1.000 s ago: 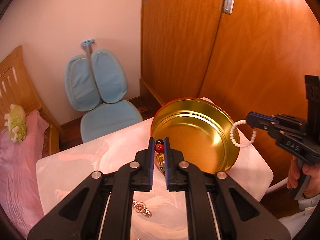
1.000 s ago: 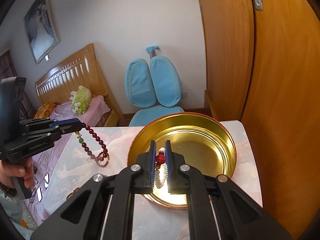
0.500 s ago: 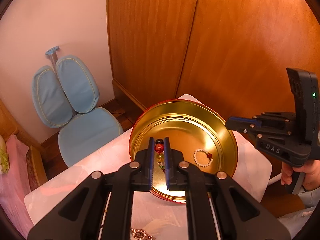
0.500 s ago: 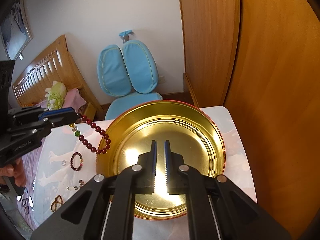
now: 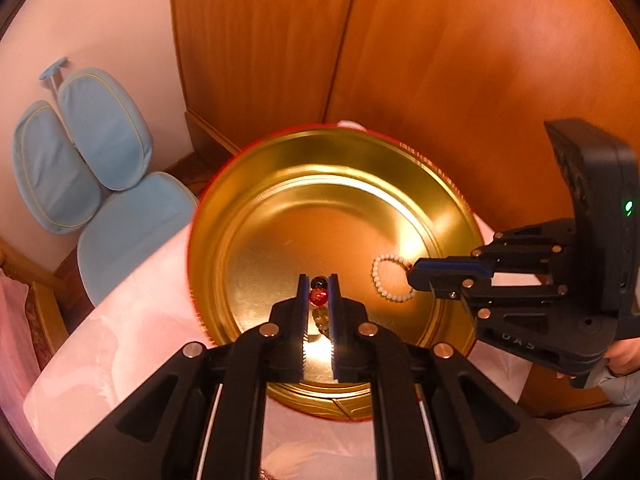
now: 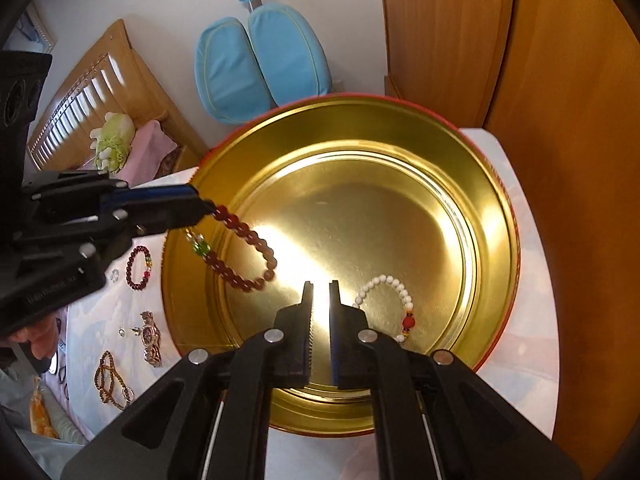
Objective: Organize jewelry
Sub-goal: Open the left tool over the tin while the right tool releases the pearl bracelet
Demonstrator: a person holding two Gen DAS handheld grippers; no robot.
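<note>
A round gold tin (image 5: 280,184) (image 6: 492,216) with a red outside stands on the pink-white table. My left gripper (image 5: 319,286) (image 6: 208,210) is shut on a dark red bead bracelet (image 5: 318,297) (image 6: 244,252), which hangs over the tin's left inside. A white pearl bracelet (image 6: 390,294) (image 5: 386,280) with a red bead lies on the tin floor. My right gripper (image 6: 320,292) (image 5: 414,276) is nearly shut and empty, just left of the pearl bracelet, above the tin.
Left of the tin on the table lie a small red bracelet (image 6: 138,266), a watch (image 6: 151,338), a brown bead string (image 6: 110,378) and small rings. A blue chair (image 6: 260,60), a bed (image 6: 92,104) and wooden doors (image 5: 440,60) stand behind.
My right gripper let go of the pearl bracelet, which now lies in the tin. My left gripper carried the red bracelet rightward over the tin's rim.
</note>
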